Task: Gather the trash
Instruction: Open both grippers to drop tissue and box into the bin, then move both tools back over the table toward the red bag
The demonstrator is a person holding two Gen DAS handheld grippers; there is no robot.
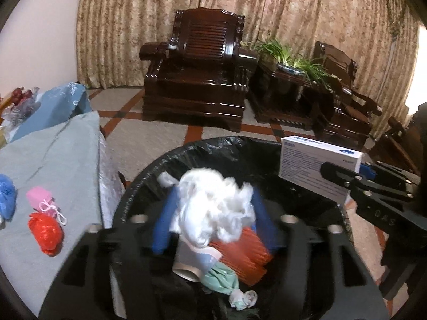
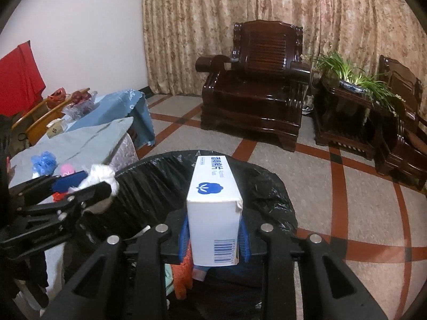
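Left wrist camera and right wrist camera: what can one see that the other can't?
Only the left wrist view looks down into the bin: an orange bag and a green bag lie inside. Only the right wrist view shows the red cloth and the box's barcode. Both show the left gripper squeezing a white wad, the right gripper clamping the white box above the bin, and the armchair.

Over the lined bin: a plastic wad and a box to its right; table left of the bin, armchair behind.
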